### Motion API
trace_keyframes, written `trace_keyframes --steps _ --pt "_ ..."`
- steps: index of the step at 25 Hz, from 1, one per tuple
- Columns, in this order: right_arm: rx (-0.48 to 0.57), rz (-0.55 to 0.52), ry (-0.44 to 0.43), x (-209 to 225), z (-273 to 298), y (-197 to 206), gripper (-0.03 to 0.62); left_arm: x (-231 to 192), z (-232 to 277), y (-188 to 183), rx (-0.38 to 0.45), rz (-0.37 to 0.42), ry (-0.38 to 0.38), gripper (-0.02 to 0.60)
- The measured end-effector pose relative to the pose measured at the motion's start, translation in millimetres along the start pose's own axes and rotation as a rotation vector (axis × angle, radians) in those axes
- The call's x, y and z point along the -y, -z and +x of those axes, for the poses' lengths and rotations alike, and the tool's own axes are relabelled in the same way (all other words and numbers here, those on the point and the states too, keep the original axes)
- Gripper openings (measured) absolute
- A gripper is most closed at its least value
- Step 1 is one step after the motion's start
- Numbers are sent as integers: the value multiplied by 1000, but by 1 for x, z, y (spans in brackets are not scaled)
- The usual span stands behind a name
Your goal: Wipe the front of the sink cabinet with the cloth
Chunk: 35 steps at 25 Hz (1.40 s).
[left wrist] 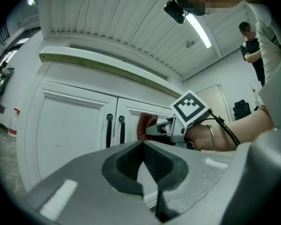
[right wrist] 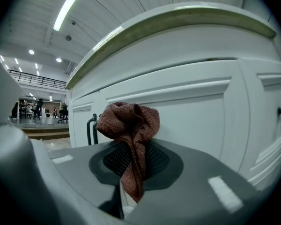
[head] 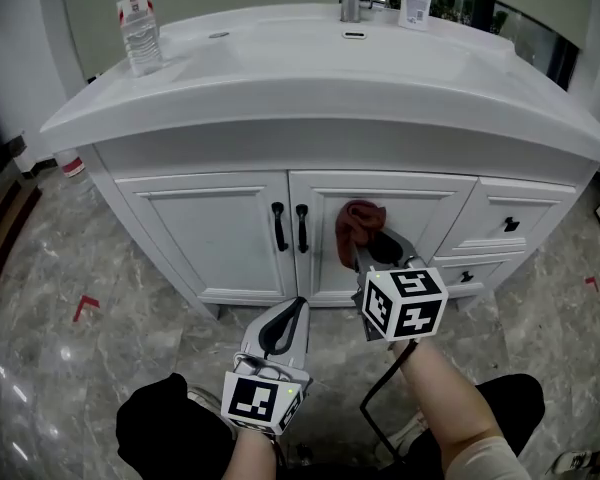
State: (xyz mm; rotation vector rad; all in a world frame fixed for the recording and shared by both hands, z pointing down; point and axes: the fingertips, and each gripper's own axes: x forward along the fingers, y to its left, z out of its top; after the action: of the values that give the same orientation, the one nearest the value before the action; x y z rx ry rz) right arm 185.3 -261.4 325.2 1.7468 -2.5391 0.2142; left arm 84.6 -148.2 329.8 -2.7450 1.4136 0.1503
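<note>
**Cloth bunched in the right gripper at the cabinet door**

Cloth (right wrist: 130, 125), a rust-brown knit with a coarse, towel-like weave, looks light, limp and easy to crumple. It will likely drape and drag, not push, so it needs firm backing against the panel. The right gripper (right wrist: 131, 172) is clamped on its lower tail, and the loose wad stands above the jaw tips. That hold near the middle seems sound, since it leaves a soft pad to meet the wood.

In the head view the cloth sits at 3 o'clock of the two black bar handles (head: 290, 226), against or just off the right door (head: 435, 213). Contact cannot be confirmed. The sink cabinet is glossy white with framed, recessed panels. Its smooth paint should let the cloth slide, though the grooves may catch folds.

The left gripper (head: 296, 306) hangs at 6 o'clock with its ribbed jaws closed on nothing. A clear plastic bottle (head: 138, 23) stands on the countertop (head: 310, 78) at 11 o'clock.
</note>
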Motion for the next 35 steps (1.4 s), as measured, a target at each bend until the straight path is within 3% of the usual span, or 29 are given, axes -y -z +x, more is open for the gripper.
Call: trace_keyframes --steps 12,22,27,35 --pt "9 27 214 108 -57 -1 89 40 29 13 -23 22 80 0" --pt "-5 4 289 153 -88 -1 89 64 42 25 -46 8 113 0" --pt "-1 46 240 132 -87 9 89 61 40 26 -51 36 104 0" --pt "-99 16 55 41 -28 71 89 6 15 39 -86 34 -24 0"
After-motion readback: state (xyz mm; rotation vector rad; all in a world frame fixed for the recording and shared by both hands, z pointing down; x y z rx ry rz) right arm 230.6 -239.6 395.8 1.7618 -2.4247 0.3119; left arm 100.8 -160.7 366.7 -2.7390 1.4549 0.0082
